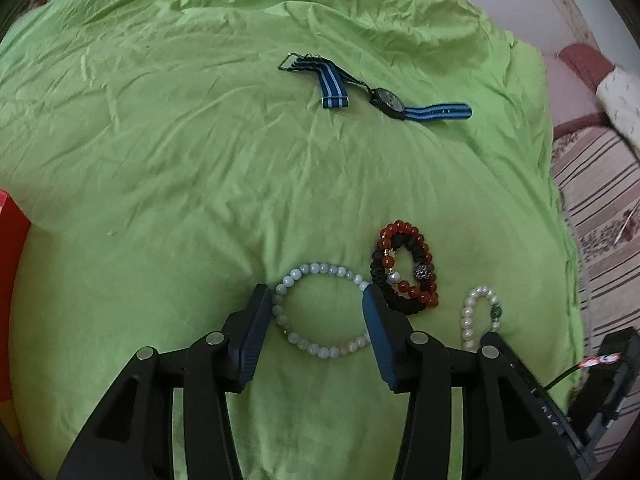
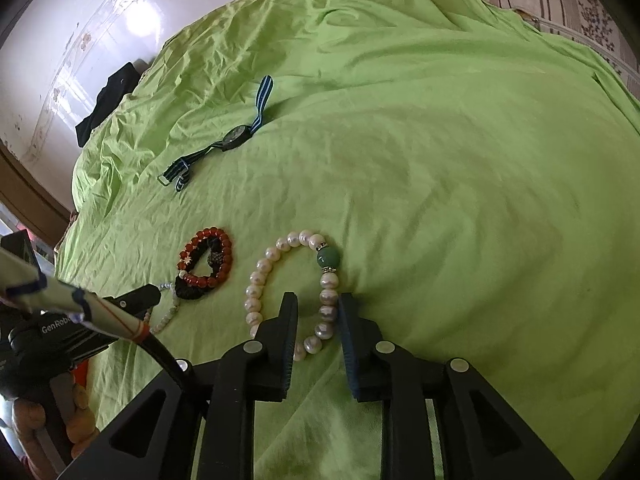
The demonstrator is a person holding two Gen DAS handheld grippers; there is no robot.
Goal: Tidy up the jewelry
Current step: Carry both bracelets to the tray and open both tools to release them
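On the green sheet (image 1: 160, 160) lie several pieces. A pale jade bead bracelet (image 1: 320, 270) lies flat between the fingers of my open left gripper (image 1: 316, 300), one finger on each side of the ring. A red bead bracelet with a black braided one (image 1: 404, 268) lies just right of it. A pearl bracelet with a green bead (image 2: 328, 260) has its right side between the fingers of my open right gripper (image 2: 318, 304). A blue-striped watch (image 1: 384, 100) lies farther back.
A red box (image 1: 10, 240) sits at the left edge of the left wrist view. A striped floral bedcover (image 1: 592, 208) borders the sheet on the right. A white wall (image 2: 80, 40) and a black object (image 2: 106, 100) lie beyond the sheet's far left edge.
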